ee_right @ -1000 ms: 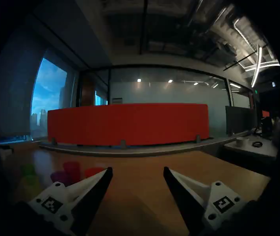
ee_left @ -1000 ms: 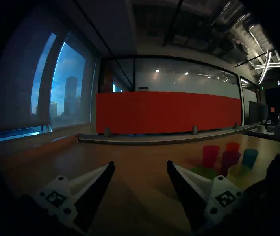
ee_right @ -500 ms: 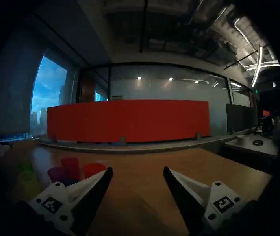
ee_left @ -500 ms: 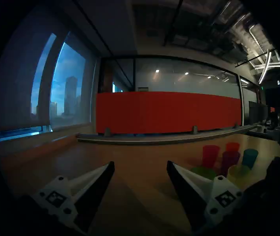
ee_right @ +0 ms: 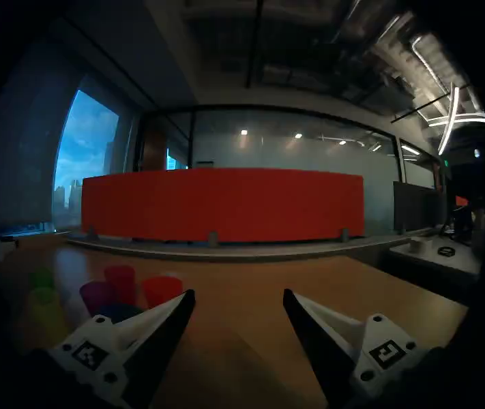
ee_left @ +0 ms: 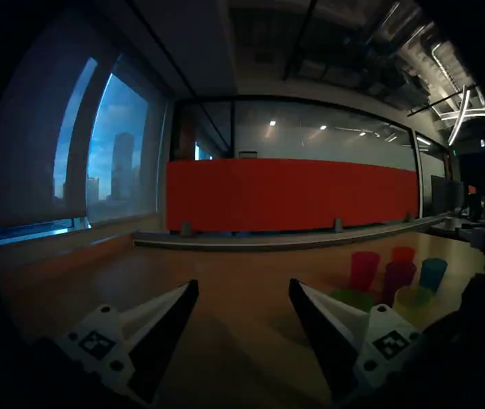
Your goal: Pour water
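— Where do your cameras sit?
— Both ride low over the worktop (ee_left: pixel 242 286), close to it, facing level toward the red partition (ee_left: pixel 290 194) at its far edge.
— What do they share?
— That partition, the window (ee_left: pixel 116 157) and the cups (ee_left: pixel 395 276): rightward in your left gripper view, leftward in your right gripper view.

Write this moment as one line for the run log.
left gripper: open, empty | right gripper: open, empty | cups: grouped on table, none held
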The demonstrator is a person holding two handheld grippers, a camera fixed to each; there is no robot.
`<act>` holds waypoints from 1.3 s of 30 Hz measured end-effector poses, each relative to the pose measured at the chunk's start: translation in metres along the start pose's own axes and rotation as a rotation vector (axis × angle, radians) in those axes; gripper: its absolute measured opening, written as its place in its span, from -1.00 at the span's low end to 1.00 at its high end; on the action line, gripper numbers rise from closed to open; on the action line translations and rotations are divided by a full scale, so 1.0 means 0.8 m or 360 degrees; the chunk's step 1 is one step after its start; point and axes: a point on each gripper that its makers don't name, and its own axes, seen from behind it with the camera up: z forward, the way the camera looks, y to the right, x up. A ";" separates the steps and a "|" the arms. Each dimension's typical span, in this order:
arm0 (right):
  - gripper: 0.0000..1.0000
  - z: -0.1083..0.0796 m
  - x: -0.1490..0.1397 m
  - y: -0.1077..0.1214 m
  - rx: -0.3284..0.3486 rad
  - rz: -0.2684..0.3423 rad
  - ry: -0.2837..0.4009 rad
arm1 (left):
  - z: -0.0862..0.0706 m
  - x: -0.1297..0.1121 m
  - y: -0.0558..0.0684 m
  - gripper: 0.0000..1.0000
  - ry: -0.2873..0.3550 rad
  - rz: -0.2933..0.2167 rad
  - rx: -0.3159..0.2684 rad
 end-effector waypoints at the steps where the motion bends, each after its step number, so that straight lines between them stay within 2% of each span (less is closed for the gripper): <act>1: 1.00 0.000 0.000 0.000 -0.0001 0.0000 0.0000 | 0.000 0.000 0.000 0.96 0.0000 0.0000 0.0000; 39: 1.00 -0.001 -0.002 0.002 0.0006 0.0003 -0.0002 | 0.000 0.001 0.000 0.97 0.0000 0.0000 0.0000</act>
